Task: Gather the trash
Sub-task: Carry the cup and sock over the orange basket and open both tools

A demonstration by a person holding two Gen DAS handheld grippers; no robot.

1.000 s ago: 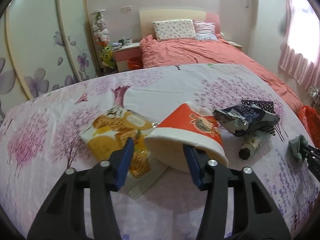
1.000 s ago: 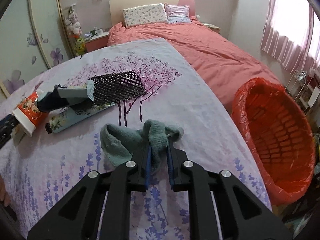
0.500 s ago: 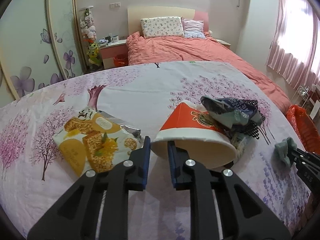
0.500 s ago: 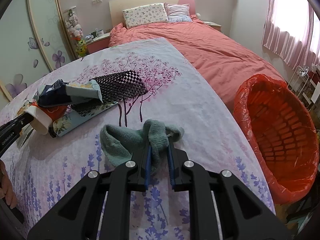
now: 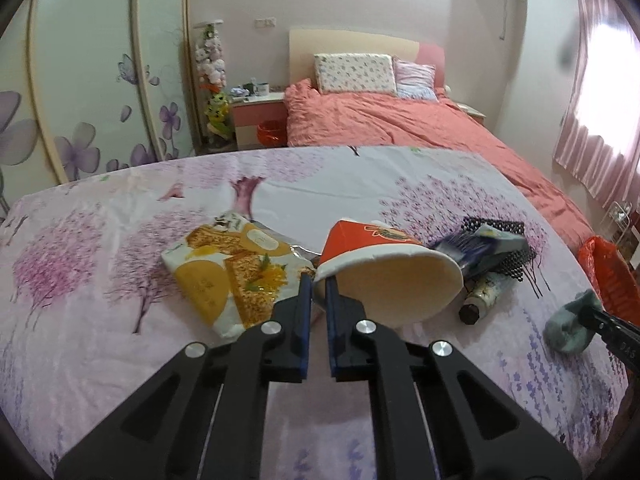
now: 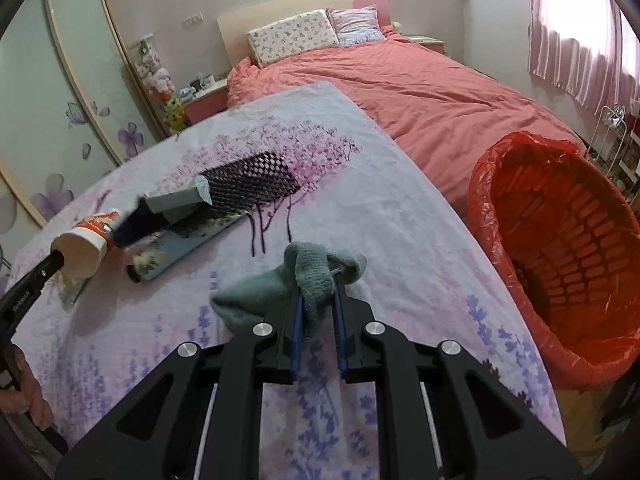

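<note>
Now left gripper point(image 5: 317, 280) angled downward, just clamped on paper cup point(image 5: 384, 276) rim, right gripper point(image 6: 317, 292) tilted down, pinching green sock point(image 6: 296, 280).

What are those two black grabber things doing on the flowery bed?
A person is picking up trash with them. The left gripper has just closed on the rim of a red paper cup and holds it tipped on its side. The right gripper is clamped on a crumpled green cloth. A red-lined bin waits beside the bed. A snack packet and other wrappers lie on the sheet.
</note>
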